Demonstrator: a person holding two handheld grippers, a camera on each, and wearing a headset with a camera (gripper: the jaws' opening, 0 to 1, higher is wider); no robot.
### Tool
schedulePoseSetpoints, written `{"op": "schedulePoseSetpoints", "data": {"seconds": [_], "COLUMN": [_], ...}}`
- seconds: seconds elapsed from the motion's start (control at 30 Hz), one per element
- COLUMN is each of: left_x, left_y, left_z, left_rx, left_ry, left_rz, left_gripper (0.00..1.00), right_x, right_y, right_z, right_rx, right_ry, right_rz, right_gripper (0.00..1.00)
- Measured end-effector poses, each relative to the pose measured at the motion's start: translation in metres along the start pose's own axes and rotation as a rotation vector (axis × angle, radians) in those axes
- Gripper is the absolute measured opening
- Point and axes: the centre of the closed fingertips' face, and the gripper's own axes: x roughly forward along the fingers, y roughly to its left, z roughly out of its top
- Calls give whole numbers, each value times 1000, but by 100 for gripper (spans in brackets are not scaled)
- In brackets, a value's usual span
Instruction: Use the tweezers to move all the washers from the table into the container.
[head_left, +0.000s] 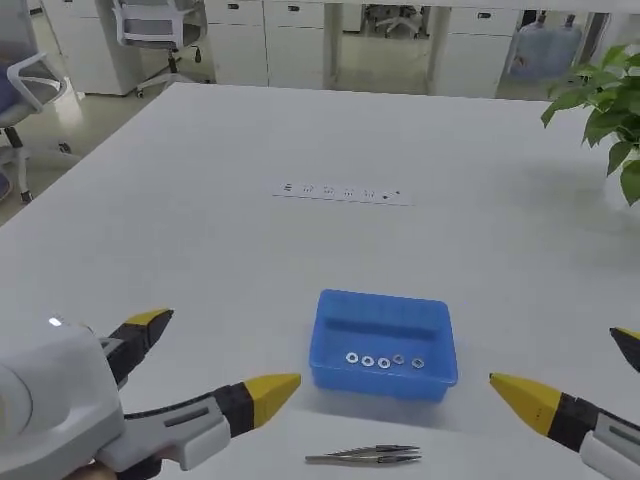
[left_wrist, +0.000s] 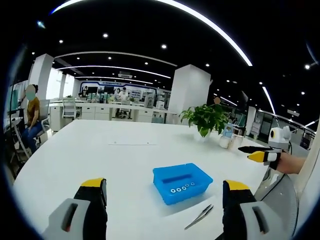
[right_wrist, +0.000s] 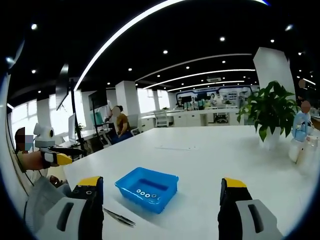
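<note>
Left gripper (head_left: 230, 348) and right gripper (head_left: 555, 357) both wide open, holding nothing, flanking blue container (head_left: 380, 300). Five washers (head_left: 383, 361) in row inside it. Tweezers (head_left: 365, 456) lie on desk (head_left: 200, 200) just before container. Job probably finished, though small strays are hard to spot, so scan desk before stopping.

Blue container (head_left: 380, 381), silver washers (head_left: 383, 361), grey metal tweezers (head_left: 363, 456); white table (head_left: 200, 230)

White table (head_left: 200, 230), blue container (head_left: 375, 381) near its front, tweezers (head_left: 363, 456) just before it, socket strip (head_left: 340, 192) beyond
</note>
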Motion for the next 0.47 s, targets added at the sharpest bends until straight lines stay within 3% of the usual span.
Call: {"op": "schedulePoseSetpoints", "data": {"seconds": [0.47], "left_x": [9], "left_y": [-4], "left_z": [-7], "left_rx": [-16], "left_ry": [19], "left_rz": [-25], "left_gripper": [98], "right_x": [-1], "right_y": [-5], "right_z": [-1], "right_rx": [14], "right_ry": [-2], "right_rz": [-16], "right_gripper": [96]}}
